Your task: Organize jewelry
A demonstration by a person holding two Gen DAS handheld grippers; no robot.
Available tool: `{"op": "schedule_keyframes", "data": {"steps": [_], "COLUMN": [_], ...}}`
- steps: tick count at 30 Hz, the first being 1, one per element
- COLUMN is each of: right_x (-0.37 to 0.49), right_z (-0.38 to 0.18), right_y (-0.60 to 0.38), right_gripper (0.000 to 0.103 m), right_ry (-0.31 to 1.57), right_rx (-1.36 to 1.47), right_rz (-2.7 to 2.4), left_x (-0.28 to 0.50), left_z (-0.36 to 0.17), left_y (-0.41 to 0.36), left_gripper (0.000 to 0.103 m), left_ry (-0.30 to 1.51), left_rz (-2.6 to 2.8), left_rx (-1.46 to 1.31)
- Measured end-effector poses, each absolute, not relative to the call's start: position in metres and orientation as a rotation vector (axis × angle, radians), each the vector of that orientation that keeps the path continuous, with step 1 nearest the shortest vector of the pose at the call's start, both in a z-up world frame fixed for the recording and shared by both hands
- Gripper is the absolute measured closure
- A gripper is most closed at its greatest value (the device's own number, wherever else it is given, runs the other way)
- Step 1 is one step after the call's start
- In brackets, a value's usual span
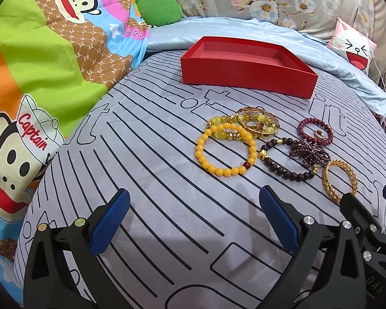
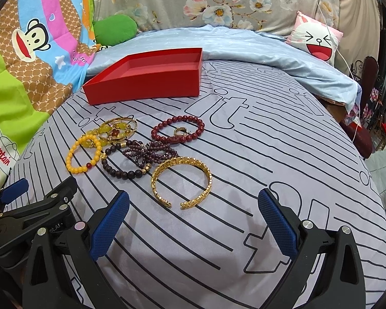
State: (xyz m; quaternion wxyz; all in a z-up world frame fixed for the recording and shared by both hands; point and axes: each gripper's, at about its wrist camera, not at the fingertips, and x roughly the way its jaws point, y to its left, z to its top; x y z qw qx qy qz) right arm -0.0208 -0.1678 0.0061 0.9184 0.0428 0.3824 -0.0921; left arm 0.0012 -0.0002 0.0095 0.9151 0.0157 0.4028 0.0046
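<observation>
A bed covered by a grey striped sheet (image 2: 244,154) filled mid-frame. On it sat a red box (image 2: 146,82) at upper left, with bracelets clustered below: yellow beads (image 2: 83,154), dark beads (image 2: 121,167), red beads (image 2: 178,130), a gold cuff (image 2: 182,182).

Red "Captain" on the monkey's white cap, quilt (image 1: 36,131), far left of the left gripper (image 1: 194,221). Large outlined "it" on the striped sheet (image 2: 231,110), ahead of the right gripper (image 2: 193,219). Partial "ot.AI" on the neighbouring tool's black body.
</observation>
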Motion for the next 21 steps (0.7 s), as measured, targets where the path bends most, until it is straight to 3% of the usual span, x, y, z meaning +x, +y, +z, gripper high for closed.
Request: {"op": "schedule_keyframes", "data": {"steps": [21], "right_x": [-0.0229], "right_z": [0.0086], "right_y": [-0.1662], "right_gripper": [0.006], "right_ry": [0.784], "right_rx": [0.087], "right_rz": [-0.194], "left_x": [-0.0013], "left_z": [0.0078], "left_y": [0.0000], "left_gripper": [0.007], "left_ry": [0.830], "left_rz": [0.005], "left_rx": [0.033]}}
